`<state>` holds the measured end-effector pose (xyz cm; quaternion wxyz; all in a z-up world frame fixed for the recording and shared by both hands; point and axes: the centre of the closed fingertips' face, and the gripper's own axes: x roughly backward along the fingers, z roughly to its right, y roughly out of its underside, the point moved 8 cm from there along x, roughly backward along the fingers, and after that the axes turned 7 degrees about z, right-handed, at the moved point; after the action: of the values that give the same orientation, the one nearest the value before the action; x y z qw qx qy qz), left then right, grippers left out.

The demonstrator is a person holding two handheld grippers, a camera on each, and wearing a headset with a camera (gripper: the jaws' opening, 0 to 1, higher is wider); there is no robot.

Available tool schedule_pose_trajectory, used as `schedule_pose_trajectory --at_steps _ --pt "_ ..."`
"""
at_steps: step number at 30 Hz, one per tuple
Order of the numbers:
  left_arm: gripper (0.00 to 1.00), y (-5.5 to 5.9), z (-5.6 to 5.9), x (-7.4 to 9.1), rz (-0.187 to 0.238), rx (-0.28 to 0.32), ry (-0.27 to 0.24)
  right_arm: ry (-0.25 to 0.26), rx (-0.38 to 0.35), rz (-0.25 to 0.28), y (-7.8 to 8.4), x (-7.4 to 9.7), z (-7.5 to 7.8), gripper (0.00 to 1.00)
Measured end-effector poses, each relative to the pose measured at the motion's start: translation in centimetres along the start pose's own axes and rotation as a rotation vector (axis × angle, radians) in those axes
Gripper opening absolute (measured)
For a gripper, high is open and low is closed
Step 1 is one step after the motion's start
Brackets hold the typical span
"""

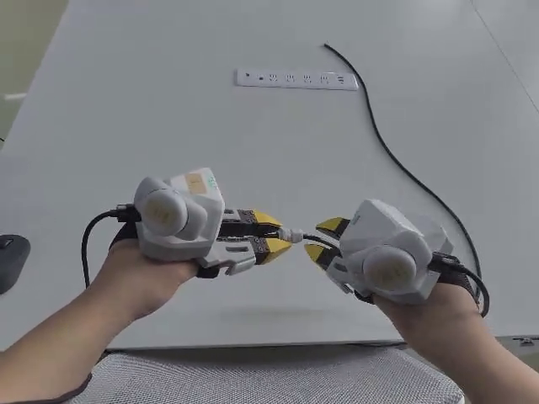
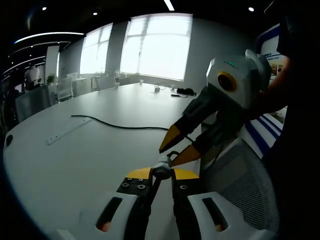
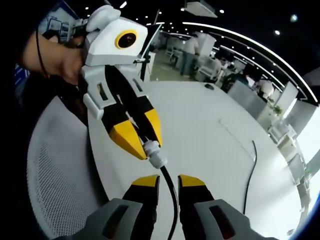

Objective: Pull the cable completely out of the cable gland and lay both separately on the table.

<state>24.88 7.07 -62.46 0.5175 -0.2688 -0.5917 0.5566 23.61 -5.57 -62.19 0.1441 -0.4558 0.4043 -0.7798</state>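
My left gripper (image 1: 276,234) is shut on the small pale cable gland (image 1: 291,236), held above the table's front edge. In the left gripper view the gland (image 2: 161,167) sits pinched between the yellow tips. A thin black cable (image 1: 313,241) leaves the gland toward my right gripper (image 1: 324,240), whose jaws stand open on either side of it. In the right gripper view the cable (image 3: 167,182) runs down between the spread tips of the right gripper (image 3: 168,181), and the gland (image 3: 154,152) hangs just beyond them in the left gripper (image 3: 148,142).
A white power strip (image 1: 296,79) lies at the far side of the white table (image 1: 168,126), with its black cord (image 1: 396,160) trailing to the right edge. A dark rounded object (image 1: 10,261) sits at the left edge. A mesh chair (image 1: 253,374) is below the front edge.
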Motion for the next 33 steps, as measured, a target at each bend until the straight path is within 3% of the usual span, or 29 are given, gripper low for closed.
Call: schedule_pose_trajectory --at_steps 12,25,33 --pt "0.15 0.3 0.1 -0.2 -0.019 -0.001 0.001 -0.023 0.132 -0.014 -0.1 -0.6 -0.6 0.02" --pt "0.15 0.2 0.1 -0.4 -0.013 0.003 -0.008 -0.008 0.006 0.024 0.4 -0.5 0.0 0.01" --pt "0.15 0.1 0.1 -0.2 -0.009 0.008 -0.016 0.028 -0.071 0.005 1.6 0.0 0.8 0.0"
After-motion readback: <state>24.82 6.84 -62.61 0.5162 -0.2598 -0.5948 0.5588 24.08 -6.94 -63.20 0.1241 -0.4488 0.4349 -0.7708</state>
